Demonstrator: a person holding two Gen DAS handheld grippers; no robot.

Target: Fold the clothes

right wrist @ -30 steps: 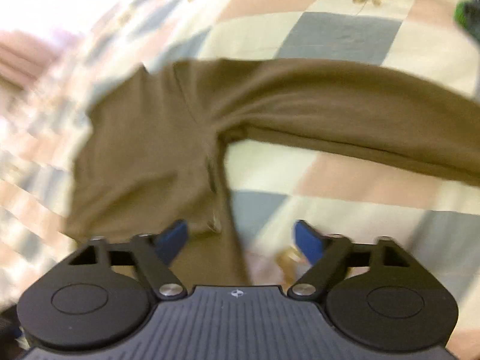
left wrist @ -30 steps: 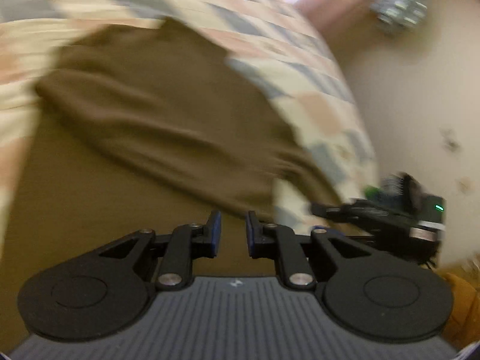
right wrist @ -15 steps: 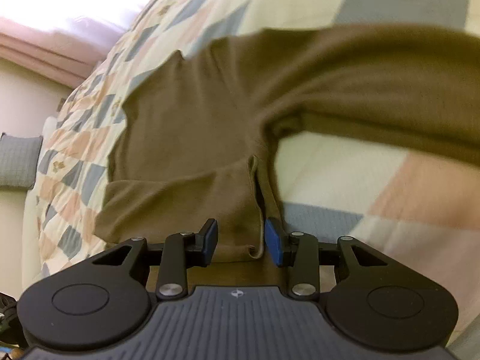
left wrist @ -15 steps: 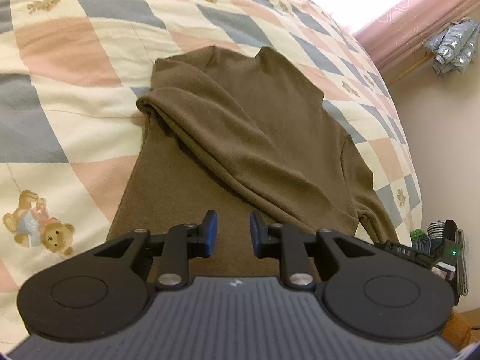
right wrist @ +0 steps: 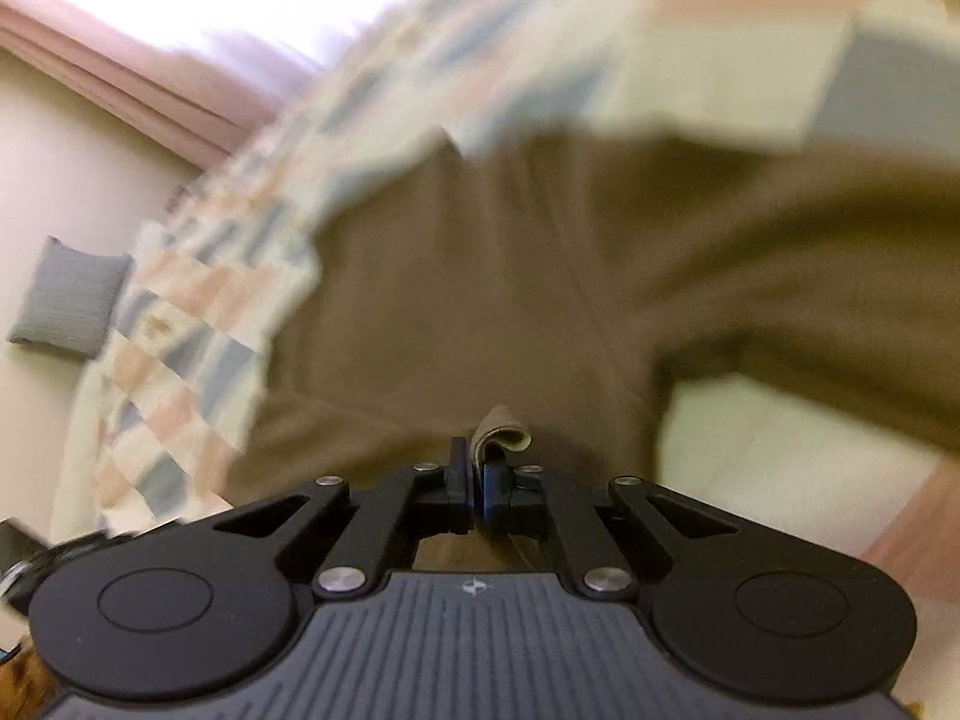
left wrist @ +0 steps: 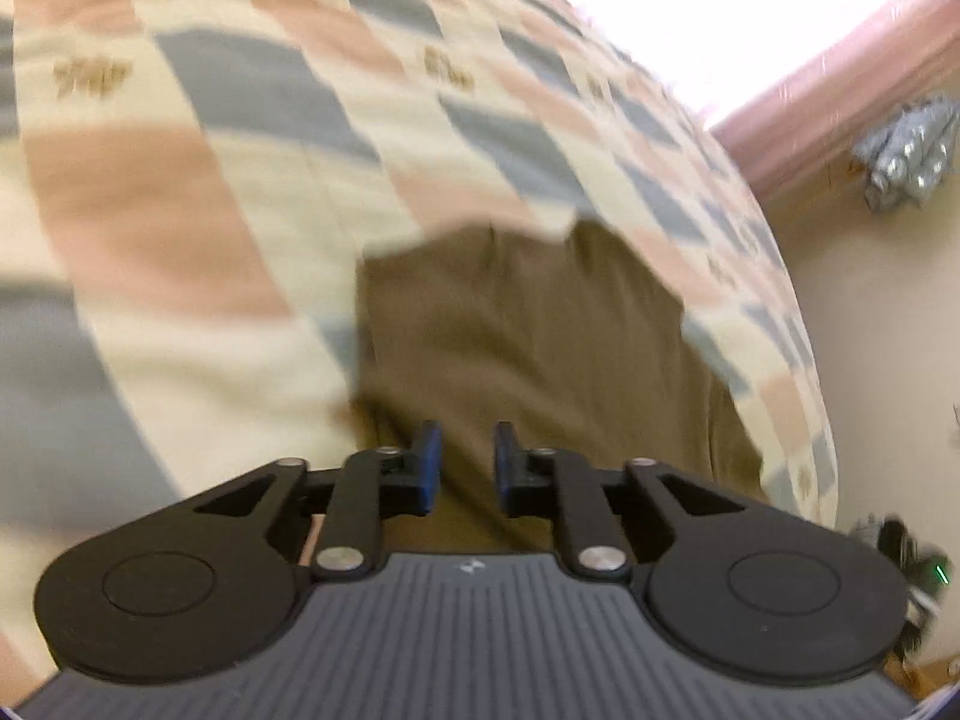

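Left wrist view: the left gripper (left wrist: 467,471) sits at lower centre, jaws narrow and closing, pads not pressing cloth. The brown garment (left wrist: 528,348) lies below them at frame centre on the checked bedspread (left wrist: 198,192).

Right wrist view: the right gripper (right wrist: 476,491) is clamped on a fold of the brown garment (right wrist: 480,300), which fills the centre and right.

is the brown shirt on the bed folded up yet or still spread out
Only partly folded. The brown shirt lies mostly flat on the checked quilt, one sleeve stretched sideways; the right gripper pinches its hem.
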